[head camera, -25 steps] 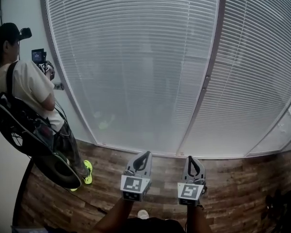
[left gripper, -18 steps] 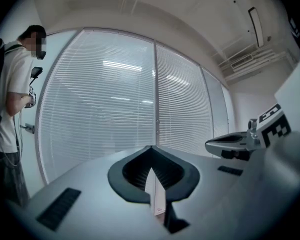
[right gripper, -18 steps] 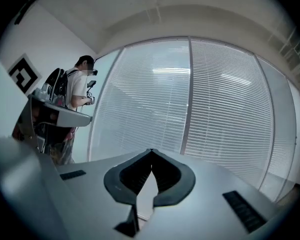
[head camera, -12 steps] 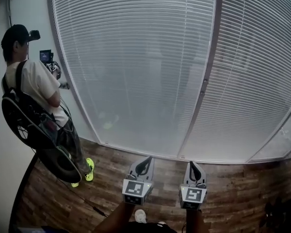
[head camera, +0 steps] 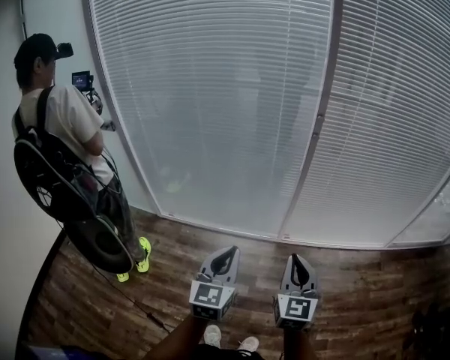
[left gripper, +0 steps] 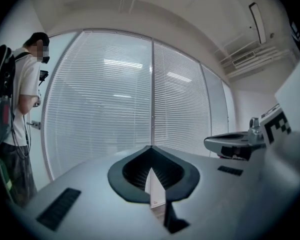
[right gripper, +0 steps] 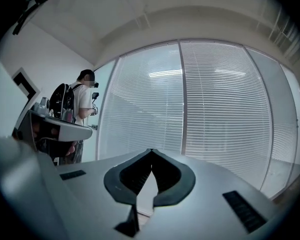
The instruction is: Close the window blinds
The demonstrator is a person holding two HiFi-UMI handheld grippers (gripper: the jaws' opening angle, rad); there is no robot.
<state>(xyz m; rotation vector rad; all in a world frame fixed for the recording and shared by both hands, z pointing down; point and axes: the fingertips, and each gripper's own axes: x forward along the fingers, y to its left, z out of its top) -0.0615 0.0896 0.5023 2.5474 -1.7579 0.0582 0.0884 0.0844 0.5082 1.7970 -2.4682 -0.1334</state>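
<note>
White slatted window blinds hang down to the floor-level sill, in a left panel (head camera: 225, 103) and a right panel (head camera: 394, 126) split by a grey mullion (head camera: 322, 118). They also fill the left gripper view (left gripper: 105, 104) and the right gripper view (right gripper: 215, 104). A hazy outside view shows through the slats. My left gripper (head camera: 230, 250) (left gripper: 151, 147) and right gripper (head camera: 293, 256) (right gripper: 151, 150) are held low and side by side, well short of the blinds. Both are shut with nothing between the jaws.
A person (head camera: 60, 141) with a cap, a backpack and neon-yellow shoes (head camera: 139, 257) stands at the left by the wall (head camera: 7, 201), holding a small screen device. Brown wood flooring (head camera: 360, 291) runs along the window. A dark object (head camera: 442, 321) sits at the bottom right.
The head view has drifted, so the person and the blinds sit further right and the grippers lower in the frame. Both grippers stay shut and side by side.
</note>
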